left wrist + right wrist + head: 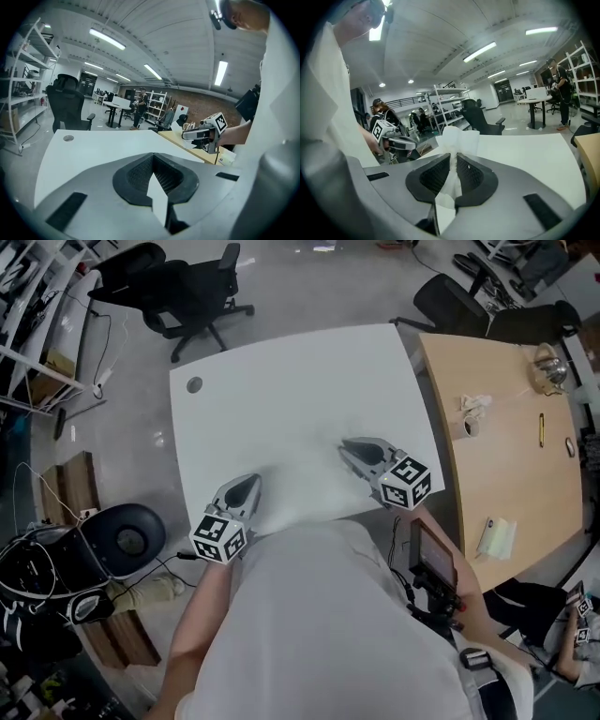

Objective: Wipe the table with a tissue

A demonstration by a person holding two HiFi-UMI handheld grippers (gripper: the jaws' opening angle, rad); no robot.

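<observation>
tissue (458,138) in right gripper (453,160) over table (300,395)

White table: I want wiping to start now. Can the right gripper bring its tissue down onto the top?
Probably yes. The right gripper is shut on the tissue and hangs over the bare white table; nothing lies under or ahead of it, and the left gripper is off to one side.

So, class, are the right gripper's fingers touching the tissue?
Touching. In the right gripper view, the fingers of the right gripper pinch the tissue, which fans out above them.
</observation>
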